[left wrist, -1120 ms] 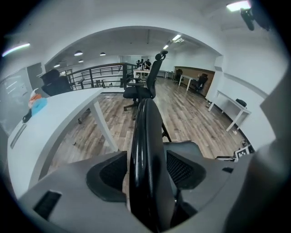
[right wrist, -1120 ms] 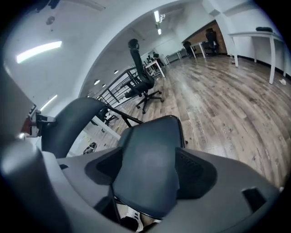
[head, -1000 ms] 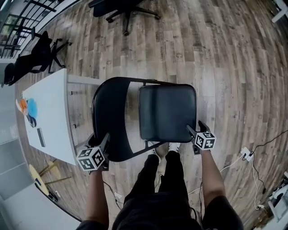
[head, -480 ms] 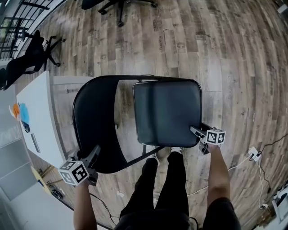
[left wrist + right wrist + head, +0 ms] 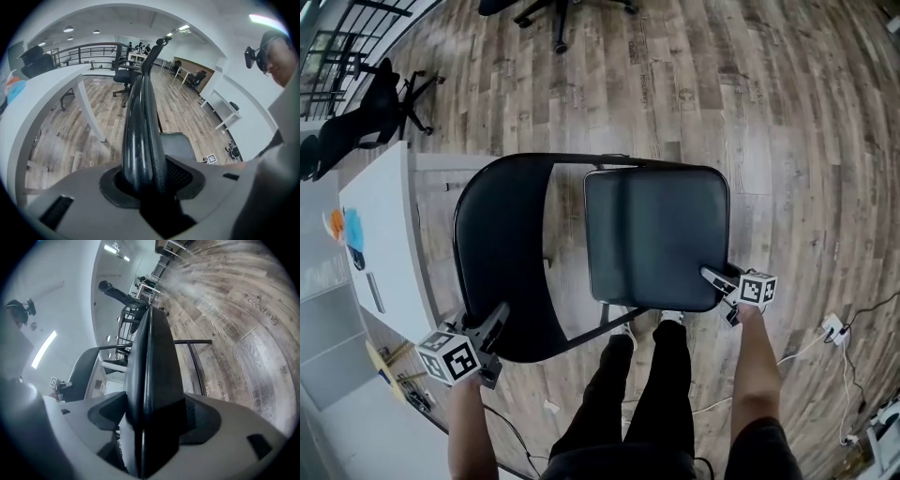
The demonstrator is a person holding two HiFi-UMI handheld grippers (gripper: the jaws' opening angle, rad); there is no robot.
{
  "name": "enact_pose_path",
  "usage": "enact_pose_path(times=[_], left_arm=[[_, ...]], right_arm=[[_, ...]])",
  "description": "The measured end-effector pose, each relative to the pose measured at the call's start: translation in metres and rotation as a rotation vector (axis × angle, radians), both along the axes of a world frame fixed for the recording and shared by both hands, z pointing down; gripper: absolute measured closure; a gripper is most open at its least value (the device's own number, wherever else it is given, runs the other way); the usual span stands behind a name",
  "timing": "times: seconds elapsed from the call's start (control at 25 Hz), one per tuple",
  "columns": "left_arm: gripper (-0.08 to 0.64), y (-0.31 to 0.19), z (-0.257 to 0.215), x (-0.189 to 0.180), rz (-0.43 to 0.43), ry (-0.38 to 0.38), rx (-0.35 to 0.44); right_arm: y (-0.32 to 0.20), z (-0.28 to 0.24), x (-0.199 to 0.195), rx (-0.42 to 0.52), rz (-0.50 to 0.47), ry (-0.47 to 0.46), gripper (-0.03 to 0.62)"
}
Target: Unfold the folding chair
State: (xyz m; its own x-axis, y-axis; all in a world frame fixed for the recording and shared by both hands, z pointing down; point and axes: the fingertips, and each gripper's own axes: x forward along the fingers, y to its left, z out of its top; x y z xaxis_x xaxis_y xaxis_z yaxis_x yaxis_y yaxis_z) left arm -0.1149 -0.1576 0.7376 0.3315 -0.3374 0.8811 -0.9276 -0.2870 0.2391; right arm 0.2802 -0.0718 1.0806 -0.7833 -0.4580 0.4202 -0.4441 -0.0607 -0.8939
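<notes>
- Floor of wood planks lies under both sets of jaws, and the folding chair stands on it directly in front of the person's legs.
- Bench, white, stands on the outer side of the left jaws, near the chair but apart from it.
- Backrest runs straight ahead from the left jaws. Its rim's long axis lines up with the way those jaws point, curving up and away from them.
- Seat spreads ahead of the right jaws and toward the left ones. Its near corner is the part caught, and the edge runs lengthwise away between the jaws.
- Left gripper is at the backrest's near rim. Its jaws are closing about halfway in, with the black rim between them and both pads seemingly against it.
- Right gripper has its jaws clamped on the seat's edge, which fills the gap between them with no space showing on either side.
- The two grips sit well apart on opposite sides of the chair. The seat already looks close to flat and is swung clear of the backrest.
- By my reading the right hand is the working one. What remains is to press the seat edge down and away from the left jaws while those steady the backrest, so the frame does not tip toward the person's feet.
</notes>
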Motion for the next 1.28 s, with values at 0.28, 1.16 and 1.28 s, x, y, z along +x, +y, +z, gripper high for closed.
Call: enact_pose_path(times=[0.28, 1.16, 1.28], left_arm=[[0.432, 0.001, -0.026, 0.009, 0.033, 0.000, 0.019], [0.466, 0.016, -0.155, 0.002, -0.047, 0.157, 0.021], [0.467, 0.019, -0.172, 0.005, -0.046, 0.118, 0.051]], right_arm=[[-0.004, -0.031, -0.013, 0.008, -0.005, 0.008, 0.233], [-0.013, -0.269, -0.155, 0.062, -0.050, -0.219, 0.232], [-0.013, -0.298, -0.177, 0.075, -0.049, -0.242, 0.232]])
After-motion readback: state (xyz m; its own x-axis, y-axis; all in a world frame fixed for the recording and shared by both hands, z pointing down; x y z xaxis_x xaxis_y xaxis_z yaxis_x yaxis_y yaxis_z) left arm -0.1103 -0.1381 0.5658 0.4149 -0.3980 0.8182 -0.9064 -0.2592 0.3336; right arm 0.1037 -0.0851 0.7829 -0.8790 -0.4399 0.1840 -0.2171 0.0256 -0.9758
